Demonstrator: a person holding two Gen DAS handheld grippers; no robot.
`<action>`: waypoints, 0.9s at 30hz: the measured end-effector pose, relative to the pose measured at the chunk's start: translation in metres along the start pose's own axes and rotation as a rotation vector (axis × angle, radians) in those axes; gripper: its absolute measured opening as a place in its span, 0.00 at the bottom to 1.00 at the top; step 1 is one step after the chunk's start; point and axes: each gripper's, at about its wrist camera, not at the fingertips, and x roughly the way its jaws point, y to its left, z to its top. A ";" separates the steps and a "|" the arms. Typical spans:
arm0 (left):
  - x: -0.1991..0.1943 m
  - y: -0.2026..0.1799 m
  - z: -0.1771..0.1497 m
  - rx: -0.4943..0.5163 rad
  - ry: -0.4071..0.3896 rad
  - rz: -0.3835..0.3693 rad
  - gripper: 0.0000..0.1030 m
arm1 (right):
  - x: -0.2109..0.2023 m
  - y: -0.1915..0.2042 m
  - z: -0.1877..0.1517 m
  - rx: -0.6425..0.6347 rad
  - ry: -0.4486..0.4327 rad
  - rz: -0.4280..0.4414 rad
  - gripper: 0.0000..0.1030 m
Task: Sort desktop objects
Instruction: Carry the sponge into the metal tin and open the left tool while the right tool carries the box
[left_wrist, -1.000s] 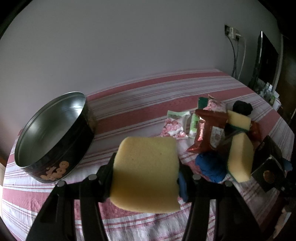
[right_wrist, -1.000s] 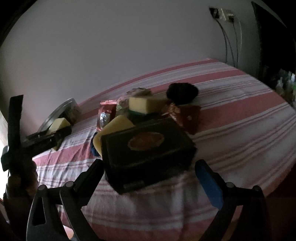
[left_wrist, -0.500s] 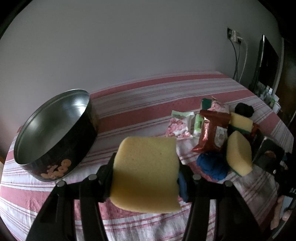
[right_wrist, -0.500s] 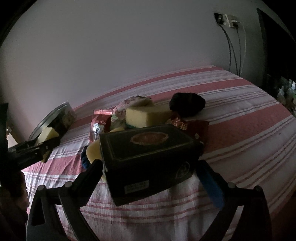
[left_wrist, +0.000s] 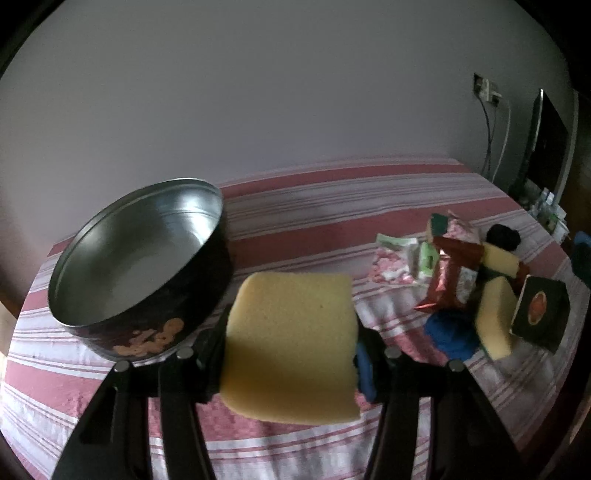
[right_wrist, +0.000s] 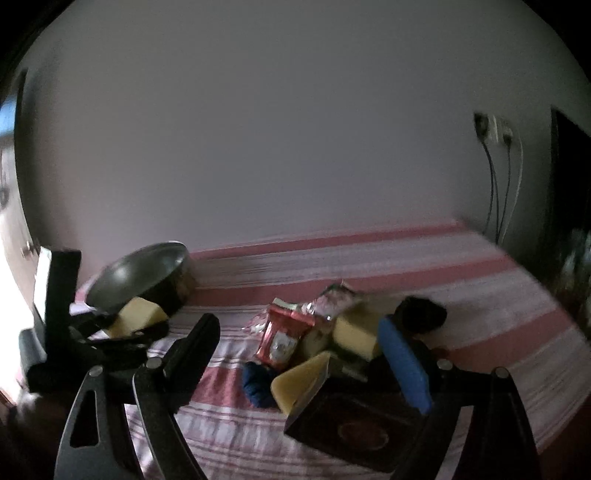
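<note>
My left gripper (left_wrist: 290, 347) is shut on a yellow sponge (left_wrist: 291, 343), held just right of an open round metal tin (left_wrist: 155, 332) on the striped cloth. In the right wrist view, that gripper (right_wrist: 110, 332) and its sponge (right_wrist: 136, 314) show beside the tin (right_wrist: 177, 288). My right gripper (right_wrist: 299, 325) hangs above the pile with its jaws closing and nothing pressed between the pads. A dark box (right_wrist: 351, 432) lies below it, tilted against a yellow sponge (right_wrist: 303, 380). The left wrist view shows the box (left_wrist: 539, 317) propped on edge.
The pile at the right holds a red snack packet (left_wrist: 450, 280), a blue cloth lump (left_wrist: 448, 334), two more yellow sponges (left_wrist: 495, 321) (left_wrist: 500, 258), a black ball (left_wrist: 502, 234) and a pink packet (left_wrist: 391, 258). A wall with a socket and cables (left_wrist: 487, 88) stands behind the table.
My right gripper has risen and rolled away from the dark box, which now sits low in its view, propped on edge. The left gripper with its sponge has drawn closer to the tin.
</note>
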 end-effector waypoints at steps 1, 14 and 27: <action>0.000 0.001 -0.001 0.008 -0.002 0.004 0.53 | -0.002 -0.001 0.000 -0.008 -0.004 0.006 0.87; -0.002 -0.005 0.000 0.018 -0.001 0.009 0.54 | 0.040 -0.029 -0.035 -0.381 0.252 -0.021 0.95; -0.001 -0.008 0.005 0.023 -0.004 0.028 0.54 | 0.066 -0.058 -0.031 -0.308 0.401 0.175 0.65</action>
